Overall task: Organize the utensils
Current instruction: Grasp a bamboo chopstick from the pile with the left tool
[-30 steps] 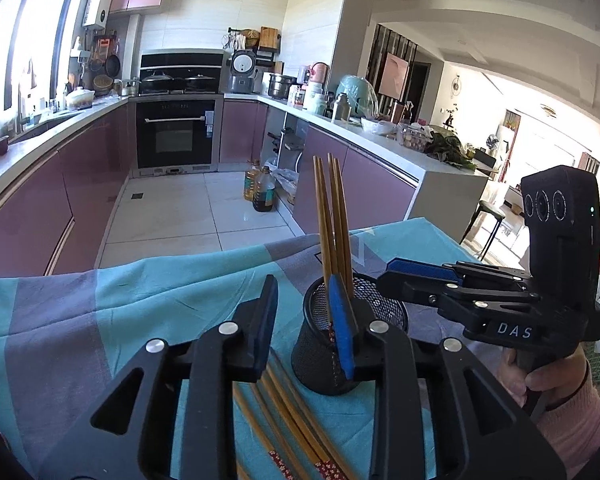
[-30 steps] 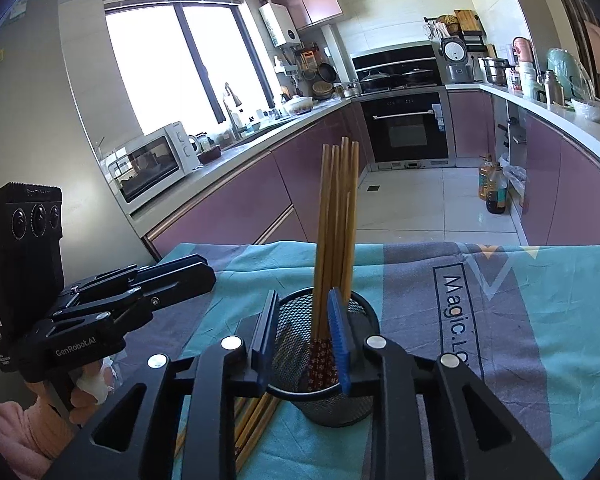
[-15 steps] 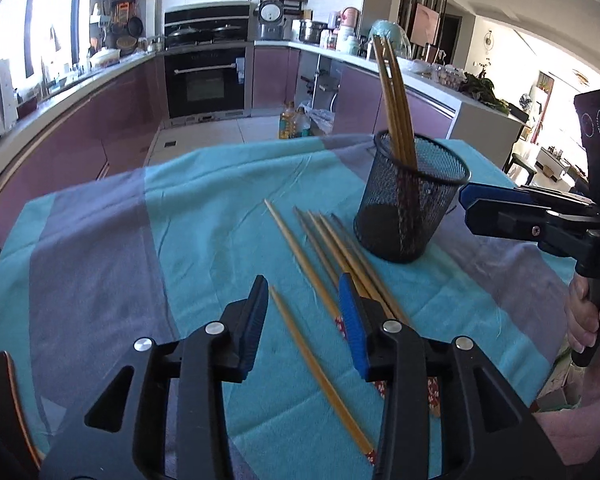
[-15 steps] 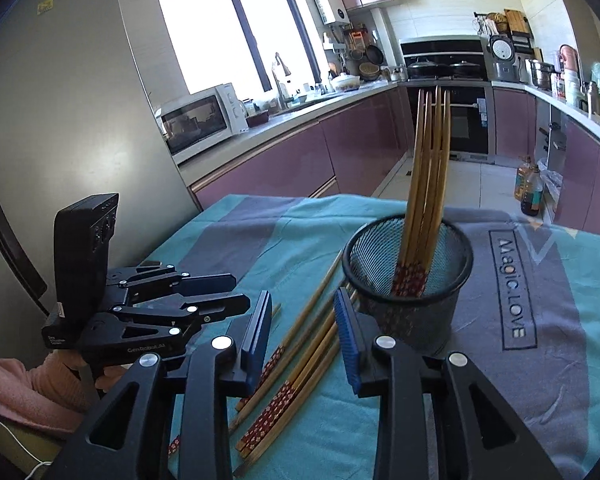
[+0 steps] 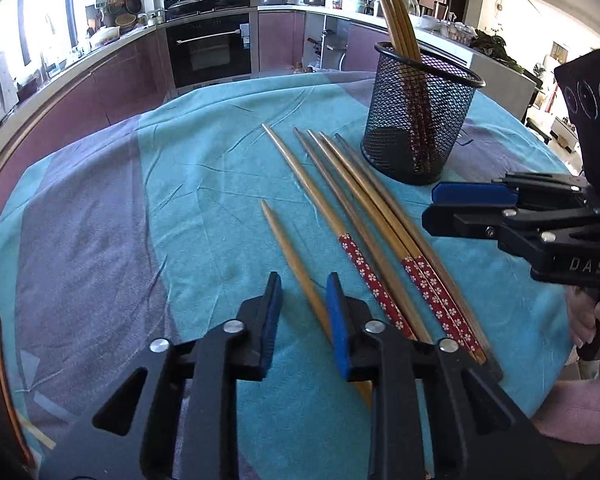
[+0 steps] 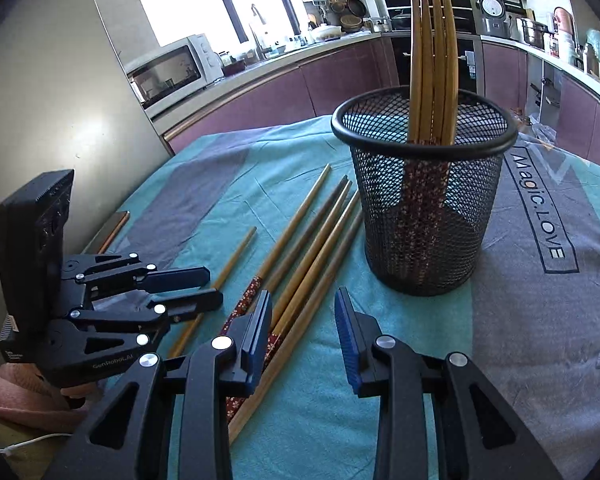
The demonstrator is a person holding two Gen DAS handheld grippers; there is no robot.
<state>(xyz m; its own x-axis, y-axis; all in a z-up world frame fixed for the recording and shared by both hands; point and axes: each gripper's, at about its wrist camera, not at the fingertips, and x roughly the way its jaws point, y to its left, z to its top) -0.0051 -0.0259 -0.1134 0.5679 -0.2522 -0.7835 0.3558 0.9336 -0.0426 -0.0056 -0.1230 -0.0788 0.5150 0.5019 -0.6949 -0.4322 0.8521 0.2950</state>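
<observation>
Chopsticks [image 5: 352, 216] lie loose at the cup's [image 5: 416, 120] seven o'clock; four already stand inside. Our left tongs [image 5: 300, 312], just narrowing, straddle the lone stick [image 5: 288, 248] without gripping; our right tongs [image 6: 304, 328] hover part-open, empty, over the bundle.

The left gripper [image 5: 302, 296] is angling downward at lower centre, jaws just closing yet apart. The right gripper [image 6: 303, 314] is tilting down too, jaws parted.
</observation>
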